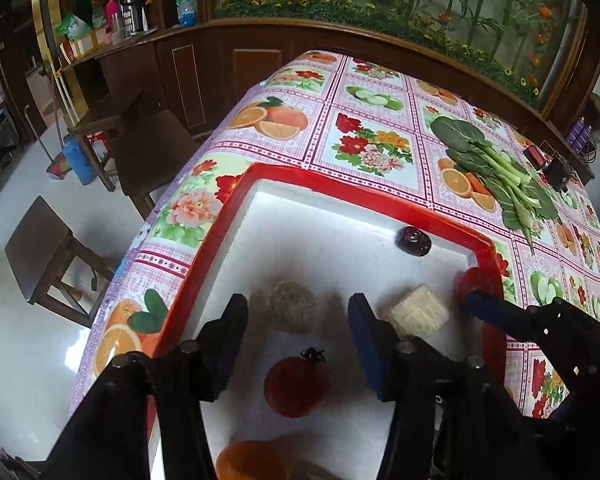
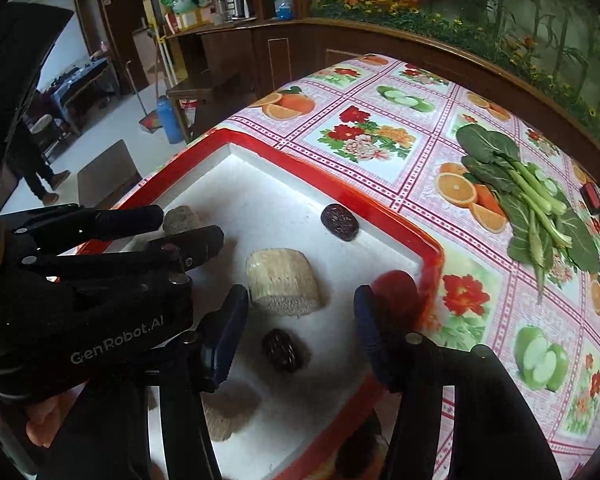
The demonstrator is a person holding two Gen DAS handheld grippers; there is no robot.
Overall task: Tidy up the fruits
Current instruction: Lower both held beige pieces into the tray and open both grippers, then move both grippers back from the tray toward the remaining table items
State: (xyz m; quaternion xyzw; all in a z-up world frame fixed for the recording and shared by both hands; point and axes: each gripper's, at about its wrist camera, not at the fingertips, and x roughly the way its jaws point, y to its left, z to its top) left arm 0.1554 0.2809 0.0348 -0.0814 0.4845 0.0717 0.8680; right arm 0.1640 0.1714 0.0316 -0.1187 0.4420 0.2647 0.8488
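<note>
I have both grippers hanging over the red-rimmed tray point(image 1: 236, 184), which sits on the table's near-left part, on a cloth point(image 1: 364, 140) printed with fruit and flowers.

My left gripper point(image 1: 298, 322) has its jaws partly apart and grips nothing. Below the gap lies a tomato point(image 1: 298, 386) with its dark stalk up, on the white tray floor; the pads do not touch it. Just beyond the fingertips sits a rough grey-brown ball point(image 1: 292, 306). Beside the right-hand finger lies a pale fibrous block point(image 1: 418, 314).

My right gripper point(image 2: 300, 308) is also partly open and empty. A dark wrinkled date point(image 2: 284, 350) lies on the floor of the tray below and between its fingers, clear of both. The block point(image 2: 282, 282) lies just past the tips, nearer the left finger. A second date point(image 2: 339, 222) rests against the far tray wall. A red fruit point(image 2: 396, 286) sits in the tray's right corner, just behind the right finger; whether it touches the finger I cannot tell.

A bunch of greens point(image 2: 532, 204) lies on the cloth well to the right of the tray. An orange thing point(image 1: 252, 460) at the bottom edge of the left view is too blurred to name.
</note>
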